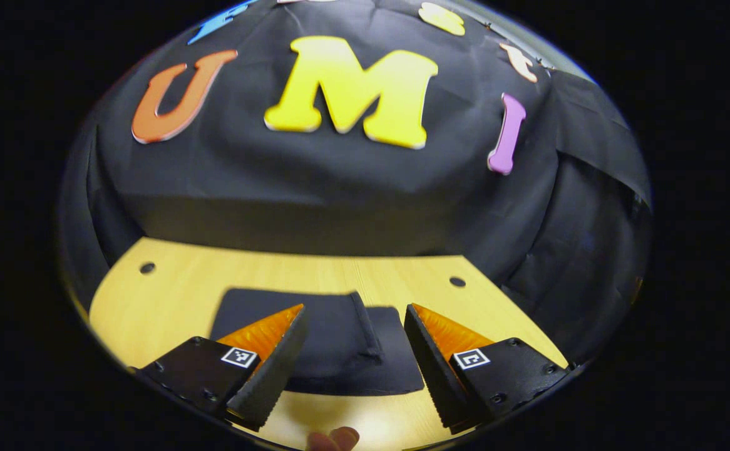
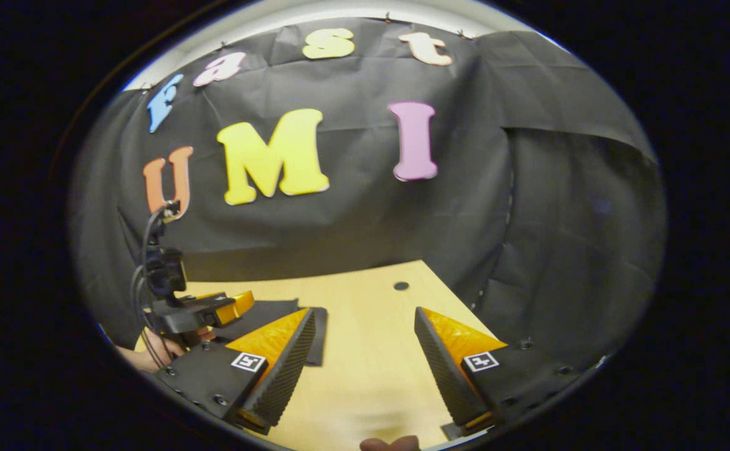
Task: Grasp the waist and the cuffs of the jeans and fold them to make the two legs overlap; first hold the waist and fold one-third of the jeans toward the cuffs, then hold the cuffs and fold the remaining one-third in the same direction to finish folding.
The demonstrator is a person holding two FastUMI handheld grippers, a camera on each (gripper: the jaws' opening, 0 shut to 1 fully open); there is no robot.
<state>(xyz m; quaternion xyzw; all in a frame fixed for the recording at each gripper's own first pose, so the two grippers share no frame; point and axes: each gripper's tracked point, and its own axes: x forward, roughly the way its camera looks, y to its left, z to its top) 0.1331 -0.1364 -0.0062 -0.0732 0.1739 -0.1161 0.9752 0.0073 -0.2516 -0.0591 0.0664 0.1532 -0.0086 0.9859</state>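
Observation:
The dark jeans (image 1: pixel 334 341) lie flat on the wooden table (image 1: pixel 171 294) as a compact folded rectangle, with a hem ridge running down its right part. My left gripper (image 1: pixel 355 308) hovers over them, open, with the cloth showing in the gap and nothing held. In the right gripper view the right gripper (image 2: pixel 364 311) is open above bare table (image 2: pixel 371 363). A dark edge of the jeans (image 2: pixel 318 338) peeks out beside its left finger. Farther left there, the left gripper (image 2: pixel 221 310) sits over the jeans, held by a hand (image 2: pixel 146 358).
Black cloth walls close the table at the back and on the right. Small round holes (image 1: pixel 147 268) (image 1: pixel 457 282) (image 2: pixel 401 286) mark the tabletop. A person's fingertips (image 1: pixel 334 438) (image 2: pixel 390 445) show at the bottom edge of each view.

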